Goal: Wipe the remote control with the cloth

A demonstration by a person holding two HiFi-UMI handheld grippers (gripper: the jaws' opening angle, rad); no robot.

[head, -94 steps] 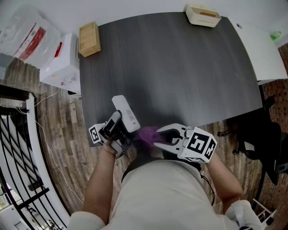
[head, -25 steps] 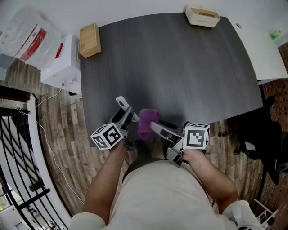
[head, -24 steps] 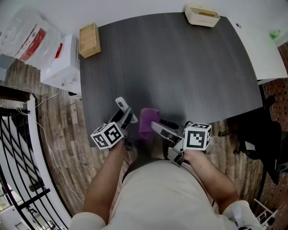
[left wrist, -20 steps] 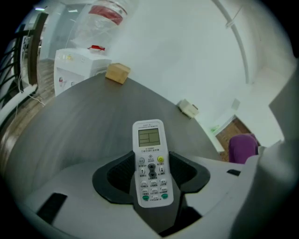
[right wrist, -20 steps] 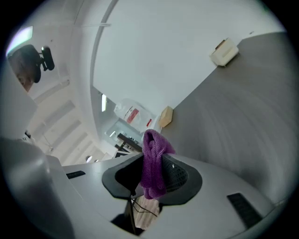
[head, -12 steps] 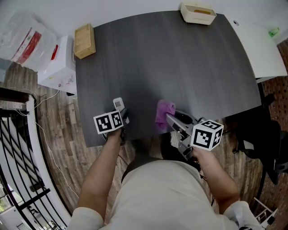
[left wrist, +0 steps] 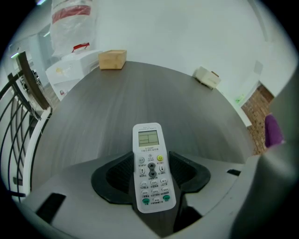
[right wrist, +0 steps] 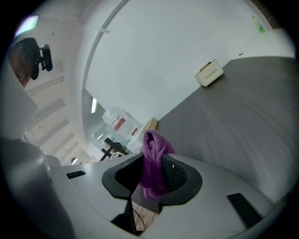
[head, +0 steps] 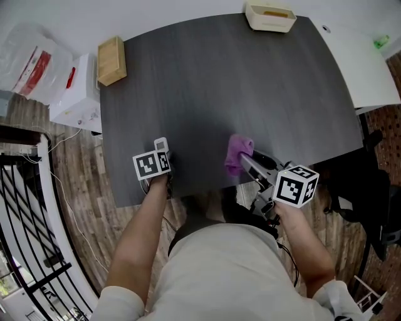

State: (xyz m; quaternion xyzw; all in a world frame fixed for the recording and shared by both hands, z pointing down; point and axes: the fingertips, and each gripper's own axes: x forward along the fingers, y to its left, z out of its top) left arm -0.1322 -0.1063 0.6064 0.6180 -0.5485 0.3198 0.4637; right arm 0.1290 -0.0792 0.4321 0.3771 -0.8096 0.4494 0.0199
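Closest to me, my left gripper [left wrist: 152, 181] is clamped on the lower half of the white rectangular remote control [left wrist: 147, 140]. Its buttons face the camera and its screen end sticks out past the jaws, over the near left part of the dark grey wood-grain table [head: 225, 81]. I cannot tell whether it touches the top. My right gripper [right wrist: 152, 176] pinches the bunched purple knitted cloth [right wrist: 153, 154], which pokes out beyond the jaw tips above the table's near edge, well apart from the remote. The middle of the table is bare. At the far left corner sits a light wooden box [head: 111, 60]; its contents don't show. At the far edge lies a cream rectangular tray [head: 269, 17] with something brownish inside. Off the table to the left are a white carton [head: 78, 94] and a clear plastic bag [head: 31, 59].
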